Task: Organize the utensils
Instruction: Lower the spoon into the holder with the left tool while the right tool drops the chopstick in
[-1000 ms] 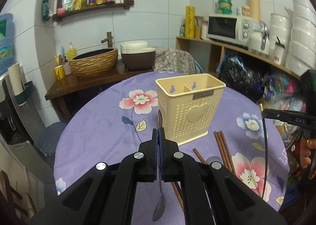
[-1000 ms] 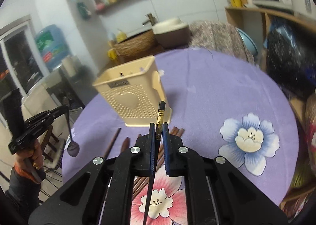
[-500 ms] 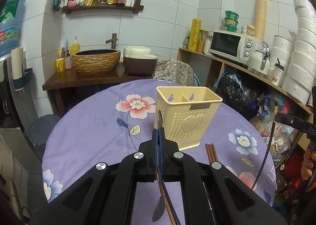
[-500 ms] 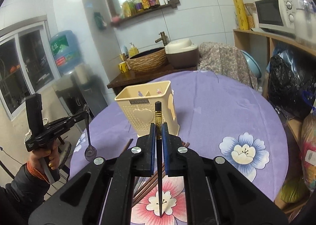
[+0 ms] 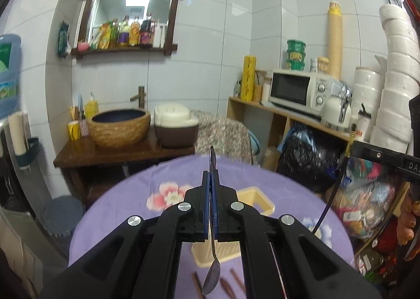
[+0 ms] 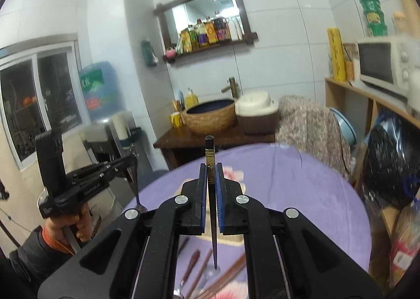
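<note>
Two utensils are up in the air: a metal spoon pinched bowl-down in the left gripper, and a black chopstick clamped in the right gripper. Both hang over the cream utensil holder on the purple flowered tablecloth, with brown chopsticks lying loose below.

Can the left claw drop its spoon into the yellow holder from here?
Probably yes: the left claw holds the silver metal spoon bowl-down above the pale yellow plastic utensil holder, with nothing between them.

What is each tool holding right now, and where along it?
Left tool: spoon, gripped near the handle's top, bowl hanging down. Right tool: black chopstick, gripped near its thick end.
</note>
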A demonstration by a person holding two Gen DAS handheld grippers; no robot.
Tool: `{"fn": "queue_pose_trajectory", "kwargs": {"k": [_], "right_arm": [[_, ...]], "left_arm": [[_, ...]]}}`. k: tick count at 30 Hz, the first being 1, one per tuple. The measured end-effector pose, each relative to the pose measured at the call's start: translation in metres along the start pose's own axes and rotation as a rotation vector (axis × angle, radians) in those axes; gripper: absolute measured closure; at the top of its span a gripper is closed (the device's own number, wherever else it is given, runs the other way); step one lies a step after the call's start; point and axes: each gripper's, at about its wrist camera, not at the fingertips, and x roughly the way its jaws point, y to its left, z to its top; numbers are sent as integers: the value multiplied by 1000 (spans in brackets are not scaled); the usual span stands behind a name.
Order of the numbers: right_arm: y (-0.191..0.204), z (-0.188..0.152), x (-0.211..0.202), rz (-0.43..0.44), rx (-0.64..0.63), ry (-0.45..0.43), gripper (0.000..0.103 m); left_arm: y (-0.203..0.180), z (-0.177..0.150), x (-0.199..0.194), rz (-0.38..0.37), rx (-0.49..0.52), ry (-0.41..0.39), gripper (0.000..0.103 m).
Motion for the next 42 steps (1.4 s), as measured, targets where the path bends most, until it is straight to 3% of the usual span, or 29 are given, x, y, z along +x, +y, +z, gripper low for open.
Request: {"fn": "queue_pose_trajectory", "kwargs": {"k": [6, 11, 20, 22, 31, 33, 34, 35, 36, 38, 40, 42], "right_arm": [[11, 72, 25, -30, 11, -73, 96], [20, 94, 49, -87, -22, -123, 96], [8, 28, 100, -104, -38, -4, 96], [3, 11, 109, -103, -29, 28, 100], [-14, -28, 128, -119, -5, 99, 100], [-15, -35, 127, -129, -13, 100, 99], [-16, -39, 126, -131, -16, 103, 98], [-16, -43, 125, -134, -17, 106, 97], [-17, -46, 124, -136, -16, 111, 94], [-19, -55, 118, -134, -11, 117, 79], [-20, -65, 109, -141, -11, 116, 46], [-21, -74, 100, -165, -22, 114, 42]], "left_arm": [[-10, 49, 39, 39, -23, -70, 100], [-7, 49, 79, 50, -93, -48, 100], [-6, -22, 100, 80, -58, 34, 100], [-5, -36, 99, 88, -50, 46, 100], [5, -59, 106, 77, -52, 115, 99], [4, -62, 99, 71, -49, 114, 95], [4, -64, 98, 65, -55, 116, 76], [6, -66, 92, 62, -72, 112, 49], [6, -68, 88, 66, -80, 101, 41], [8, -71, 75, 75, -91, 77, 39], [12, -75, 66, 87, -114, 96, 39], [19, -81, 53, 94, -151, 120, 39]]}}
